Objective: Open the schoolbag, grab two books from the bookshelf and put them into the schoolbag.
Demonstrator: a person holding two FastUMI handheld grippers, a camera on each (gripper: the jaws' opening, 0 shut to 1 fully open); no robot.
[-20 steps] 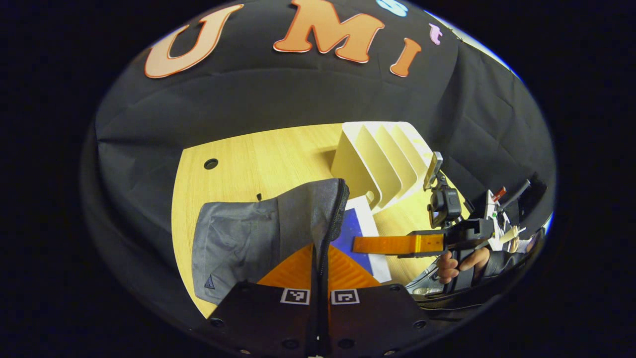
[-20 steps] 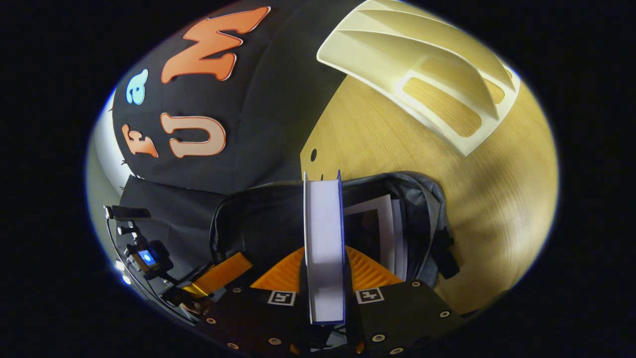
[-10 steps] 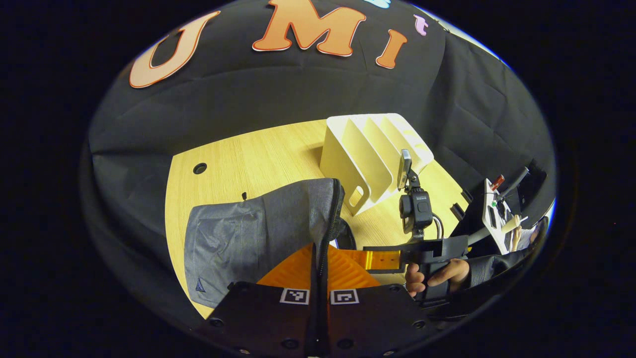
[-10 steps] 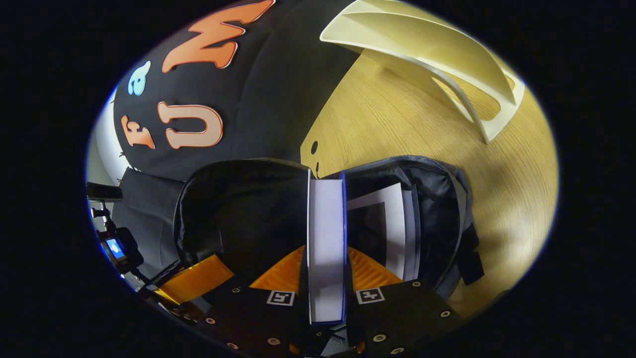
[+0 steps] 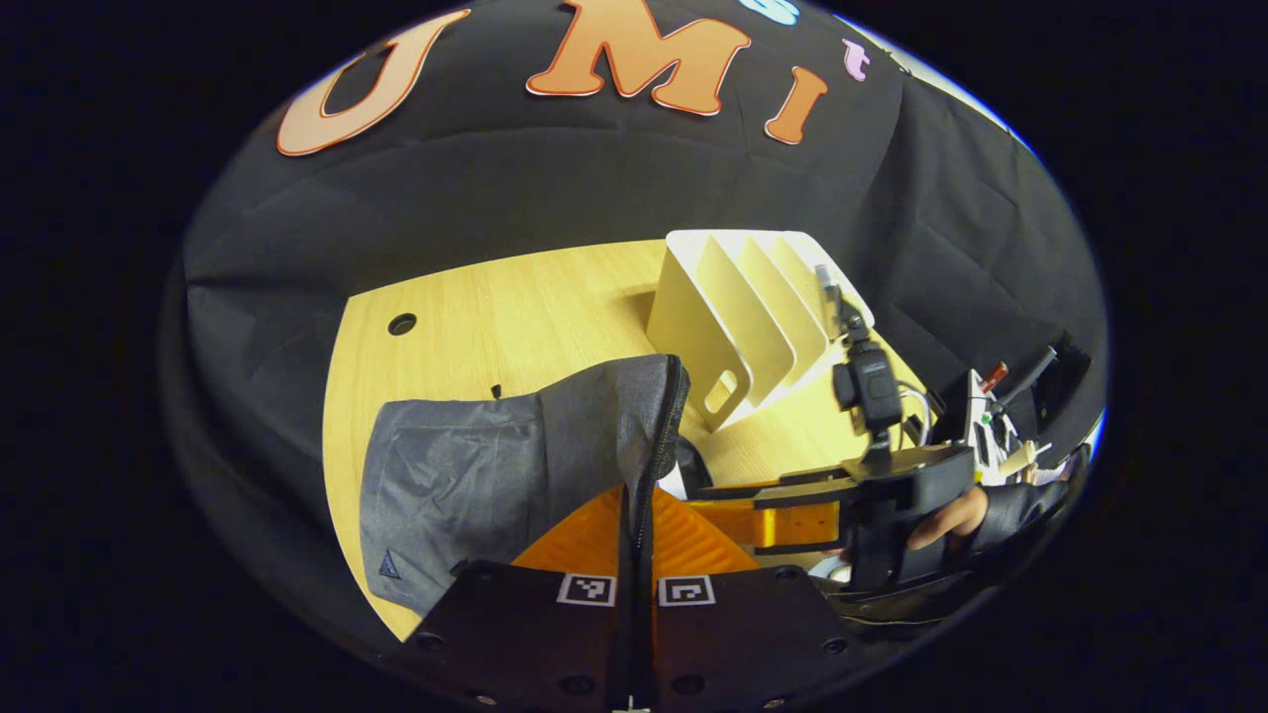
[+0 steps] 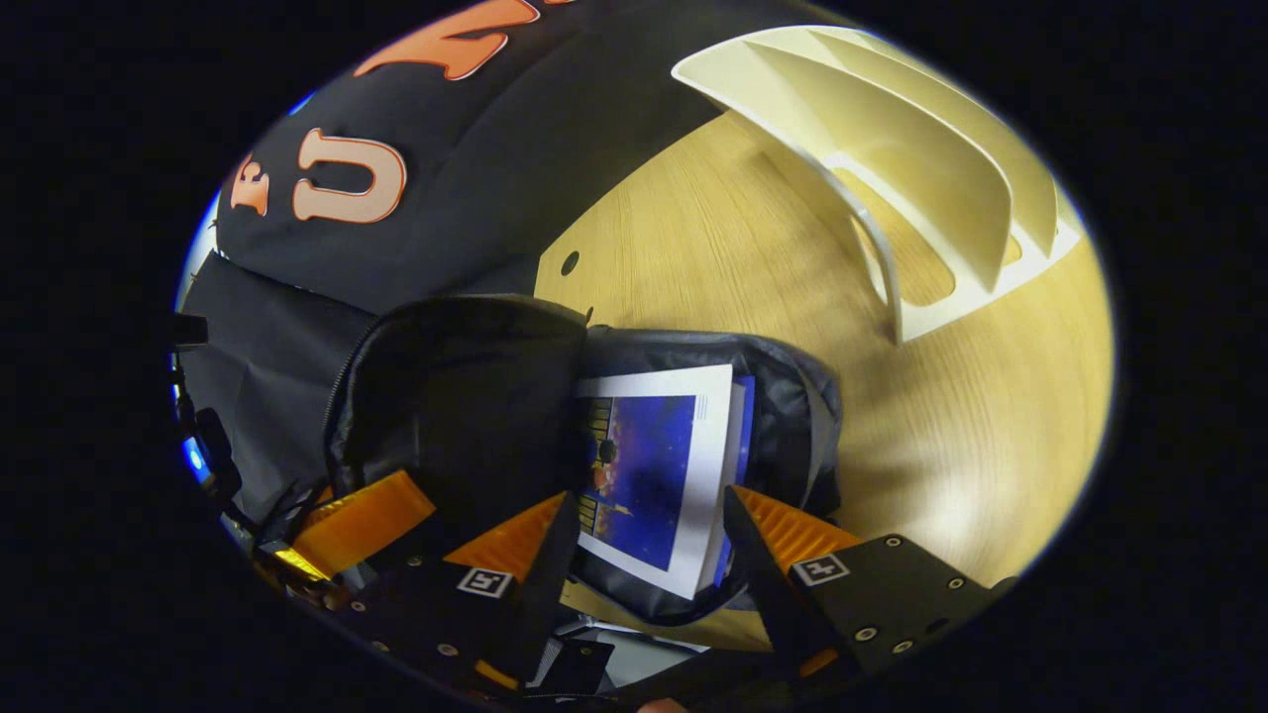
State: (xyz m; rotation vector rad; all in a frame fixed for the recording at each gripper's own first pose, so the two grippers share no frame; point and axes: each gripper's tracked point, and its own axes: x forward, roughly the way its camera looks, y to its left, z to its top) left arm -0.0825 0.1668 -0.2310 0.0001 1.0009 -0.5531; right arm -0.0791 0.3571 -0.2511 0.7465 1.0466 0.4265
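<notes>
No lettering on the book cover [image 6: 649, 475] can be read.

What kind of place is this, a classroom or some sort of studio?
Likely a staged recording booth, not a classroom: black cloth wall behind a light wooden table, holding a cream slotted bookshelf and an open grey schoolbag.

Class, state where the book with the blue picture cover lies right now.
In the right gripper view, the blue-covered book lies inside the open grey fabric schoolbag, just ahead of the open right claw.
</notes>
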